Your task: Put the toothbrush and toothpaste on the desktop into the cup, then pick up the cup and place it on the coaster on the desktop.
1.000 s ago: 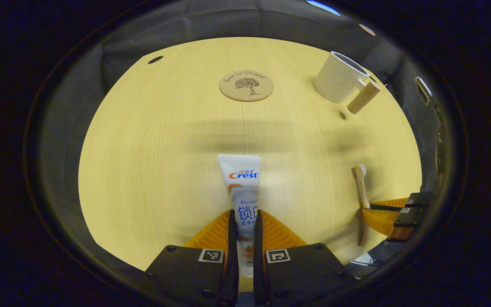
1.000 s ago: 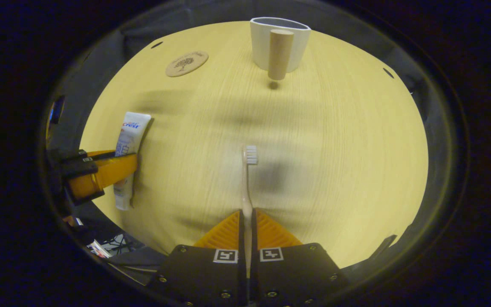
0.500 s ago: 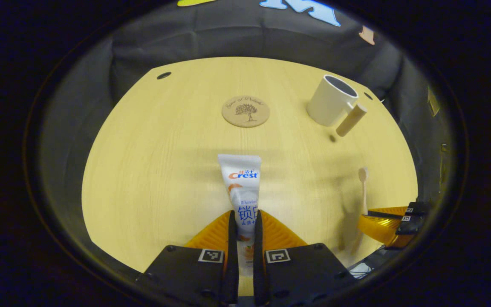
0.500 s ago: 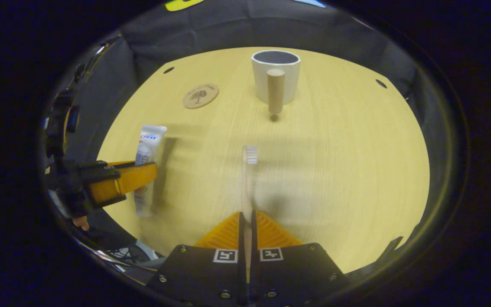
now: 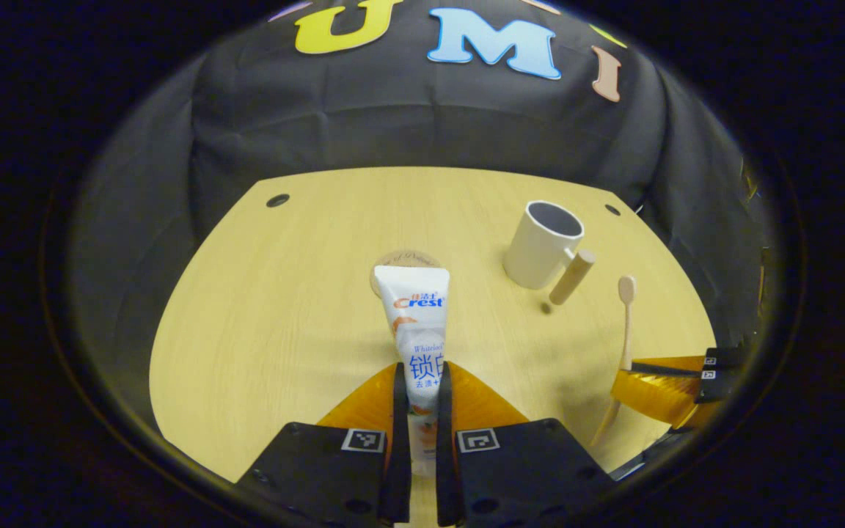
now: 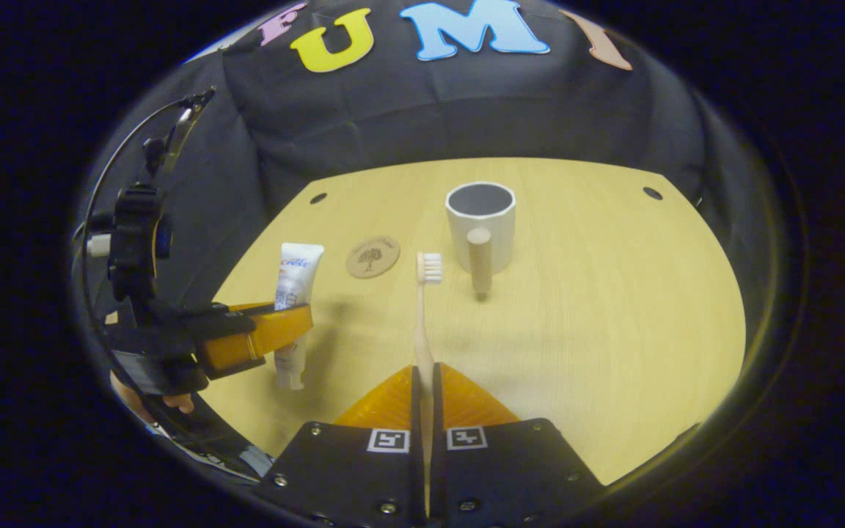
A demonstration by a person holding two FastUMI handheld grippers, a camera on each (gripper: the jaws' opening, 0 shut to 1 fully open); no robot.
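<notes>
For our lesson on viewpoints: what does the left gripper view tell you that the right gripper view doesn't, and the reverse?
Left gripper view: the toothpaste front-on in the left tool, overlapping the coaster. Right gripper view: the toothbrush bristles facing the camera, the coaster uncovered, a hand beneath the left tool. Both: white cup, wooden table, both items held.

orange ribbed tongs, black screwed housings, square coded markers

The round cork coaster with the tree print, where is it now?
In the right gripper view the round cork coaster lies flat on the wooden desktop, between the white toothpaste tube and the white cup with a wooden handle.
</notes>
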